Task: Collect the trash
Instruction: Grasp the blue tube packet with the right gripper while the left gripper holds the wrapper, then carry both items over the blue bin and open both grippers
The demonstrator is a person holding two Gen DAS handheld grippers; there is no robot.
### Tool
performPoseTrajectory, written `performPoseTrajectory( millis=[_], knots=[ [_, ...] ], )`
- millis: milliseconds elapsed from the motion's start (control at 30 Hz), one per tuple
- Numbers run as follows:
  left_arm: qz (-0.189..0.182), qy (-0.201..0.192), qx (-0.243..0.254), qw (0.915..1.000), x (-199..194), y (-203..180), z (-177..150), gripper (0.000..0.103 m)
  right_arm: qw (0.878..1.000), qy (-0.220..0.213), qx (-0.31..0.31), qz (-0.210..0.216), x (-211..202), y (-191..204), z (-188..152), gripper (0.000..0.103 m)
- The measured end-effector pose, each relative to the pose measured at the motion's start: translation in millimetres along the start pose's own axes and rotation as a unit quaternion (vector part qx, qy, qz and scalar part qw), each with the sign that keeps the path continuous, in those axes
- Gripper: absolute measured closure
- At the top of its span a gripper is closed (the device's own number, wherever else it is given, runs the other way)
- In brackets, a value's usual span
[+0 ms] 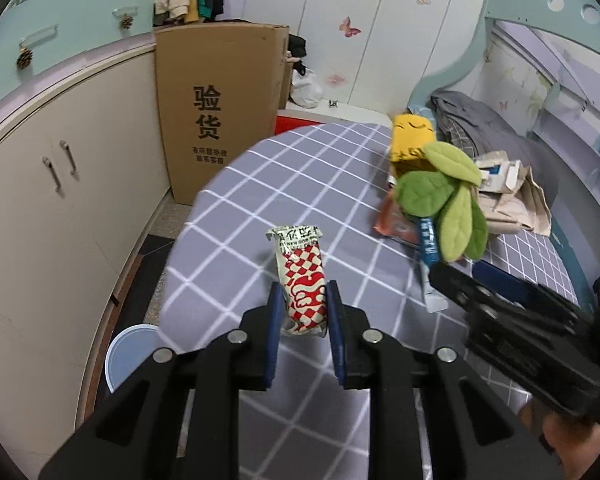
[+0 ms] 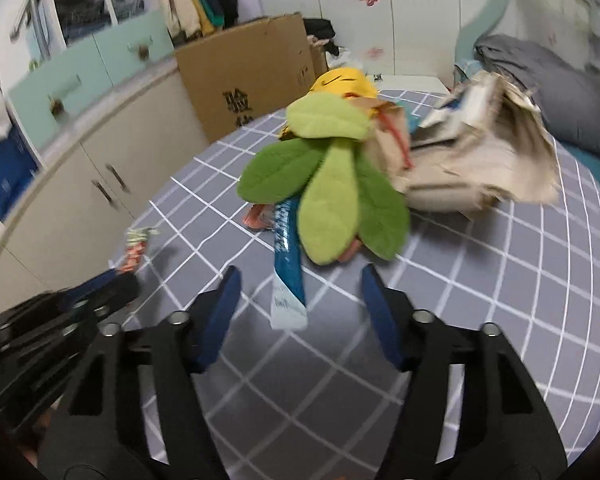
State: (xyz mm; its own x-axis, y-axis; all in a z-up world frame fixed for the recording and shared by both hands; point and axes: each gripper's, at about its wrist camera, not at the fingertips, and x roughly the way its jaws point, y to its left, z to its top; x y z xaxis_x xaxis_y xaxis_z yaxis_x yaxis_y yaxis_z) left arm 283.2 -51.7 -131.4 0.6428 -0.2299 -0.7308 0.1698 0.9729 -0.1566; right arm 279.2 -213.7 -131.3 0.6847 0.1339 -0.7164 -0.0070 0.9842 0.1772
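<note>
A red-and-white checkered snack wrapper (image 1: 302, 280) lies on the grey checked bed cover (image 1: 260, 208). My left gripper (image 1: 303, 292) has its blue pads on both sides of the wrapper's near end, closed on it. It also shows in the right wrist view (image 2: 134, 254). A blue stick wrapper (image 2: 286, 264) lies just ahead of my open right gripper (image 2: 298, 280), partly under a plush corn toy with green leaves (image 2: 332, 196). An orange wrapper (image 1: 396, 226) lies under the toy. Crumpled paper and packaging (image 2: 480, 156) sits beyond.
A tall cardboard box (image 1: 216, 112) stands on the floor past the bed. Cream cabinets (image 1: 60, 200) run along the left. A blue-white bin (image 1: 130, 354) sits on the floor beside the bed's left edge. Grey bedding (image 2: 560, 92) is piled at the right.
</note>
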Motion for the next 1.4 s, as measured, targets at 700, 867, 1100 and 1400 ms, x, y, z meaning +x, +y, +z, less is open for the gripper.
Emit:
performPoseTrajectory(
  millis=[700,867,1100,1400],
  knots=[
    [-0.010,-0.024,-0.054,0.9982,-41.9,83.6,-28.6,0.082,0.994,0.014,-0.033,0.101,-19.7,83.9,-24.9,0.088],
    [0.020,-0.032,-0.088,0.9954,-55.7,126.6,-38.9,0.082,0.989,0.015,-0.068,0.133,-19.8,133.9,-25.4,0.088],
    [0.074,-0.034,-0.131,0.9881,-72.1,194.9,-56.4,0.082,0.977,0.034,-0.110,0.177,-4.1,201.7,-36.3,0.088],
    [0.137,-0.016,-0.178,0.9744,-72.2,267.5,-82.7,0.082,0.964,0.072,-0.143,0.211,48.2,276.0,-57.1,0.087]
  ],
)
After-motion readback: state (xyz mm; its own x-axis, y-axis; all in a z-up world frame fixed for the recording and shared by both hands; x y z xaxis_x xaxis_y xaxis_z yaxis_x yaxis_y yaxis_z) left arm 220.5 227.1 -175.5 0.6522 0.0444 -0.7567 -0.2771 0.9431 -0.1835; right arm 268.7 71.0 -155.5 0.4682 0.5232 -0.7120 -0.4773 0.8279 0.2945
